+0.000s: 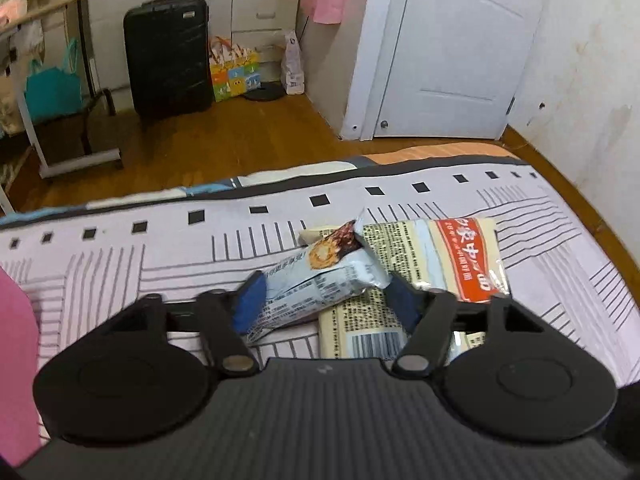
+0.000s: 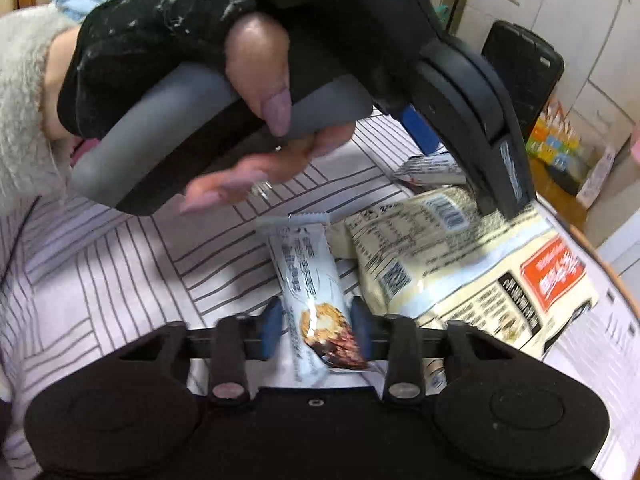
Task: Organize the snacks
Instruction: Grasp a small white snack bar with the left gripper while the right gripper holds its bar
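Observation:
In the left wrist view my left gripper point(image 1: 326, 302) is shut on a white-and-blue snack bar point(image 1: 328, 276), which lies slantwise between its blue pads. Under that bar, a cream packet with a red label point(image 1: 452, 256) rests on the striped bed sheet point(image 1: 120, 272). In the right wrist view my right gripper point(image 2: 317, 330) is shut on a second, similar snack bar point(image 2: 308, 280), with a pad pressing on each long side. The cream packet point(image 2: 460, 264) lies just right of it. A gloved hand point(image 2: 140, 52) holds the left gripper above, its blue pad point(image 2: 420, 132) over the first bar point(image 2: 432, 170).
The bed's far edge point(image 1: 280, 184) drops to a wooden floor point(image 1: 240, 136). Beyond stand a black suitcase point(image 1: 168, 56), a colourful bag point(image 1: 234, 76) and a white door point(image 1: 460, 52). A pink object point(image 1: 16, 360) is at the left of the bed.

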A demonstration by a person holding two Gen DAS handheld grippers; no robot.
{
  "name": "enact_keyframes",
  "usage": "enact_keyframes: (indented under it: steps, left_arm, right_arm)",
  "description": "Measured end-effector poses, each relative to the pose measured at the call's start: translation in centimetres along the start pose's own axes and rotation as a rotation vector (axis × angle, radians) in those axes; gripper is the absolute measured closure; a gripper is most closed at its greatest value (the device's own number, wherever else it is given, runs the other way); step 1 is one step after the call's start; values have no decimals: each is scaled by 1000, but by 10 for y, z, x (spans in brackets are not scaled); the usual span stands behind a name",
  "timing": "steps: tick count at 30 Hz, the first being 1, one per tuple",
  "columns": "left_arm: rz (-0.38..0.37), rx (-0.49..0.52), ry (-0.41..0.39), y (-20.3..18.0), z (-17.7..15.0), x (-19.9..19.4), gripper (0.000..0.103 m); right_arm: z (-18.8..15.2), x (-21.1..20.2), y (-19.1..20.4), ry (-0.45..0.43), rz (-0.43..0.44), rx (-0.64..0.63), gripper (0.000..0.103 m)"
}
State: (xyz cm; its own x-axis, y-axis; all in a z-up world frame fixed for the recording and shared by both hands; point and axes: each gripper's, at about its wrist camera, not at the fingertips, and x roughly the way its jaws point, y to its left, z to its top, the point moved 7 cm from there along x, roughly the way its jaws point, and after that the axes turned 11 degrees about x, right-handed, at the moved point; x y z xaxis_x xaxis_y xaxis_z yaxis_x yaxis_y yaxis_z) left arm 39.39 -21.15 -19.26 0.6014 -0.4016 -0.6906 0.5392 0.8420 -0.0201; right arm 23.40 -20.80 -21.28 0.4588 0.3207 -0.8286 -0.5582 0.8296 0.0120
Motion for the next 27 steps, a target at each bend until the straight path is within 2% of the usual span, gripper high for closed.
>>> enact_keyframes:
  steps: [2, 6, 11, 15, 21, 27]
  left_arm:
    - [21, -23, 3, 5, -1, -3, 73]
    - [27, -30, 22, 12, -3, -11, 84]
    - [44, -21, 16, 19, -6, -35, 93]
    - [26, -38, 24, 19, -15, -58, 94]
    - [-26, -26, 48, 13, -29, -82, 96]
    - [-62, -36, 95, 5, -41, -106, 98]
  right_arm:
    - [-2, -3, 1, -14, -7, 13, 69]
    - [-6, -8, 2, -29, 3, 99, 71]
    - [-11, -28, 13, -79, 37, 193, 71]
    - [-22, -40, 24, -103, 19, 232, 71]
    - [-33, -45, 34, -83, -26, 289, 71]
    - [-44, -52, 29, -54, -44, 419, 71]
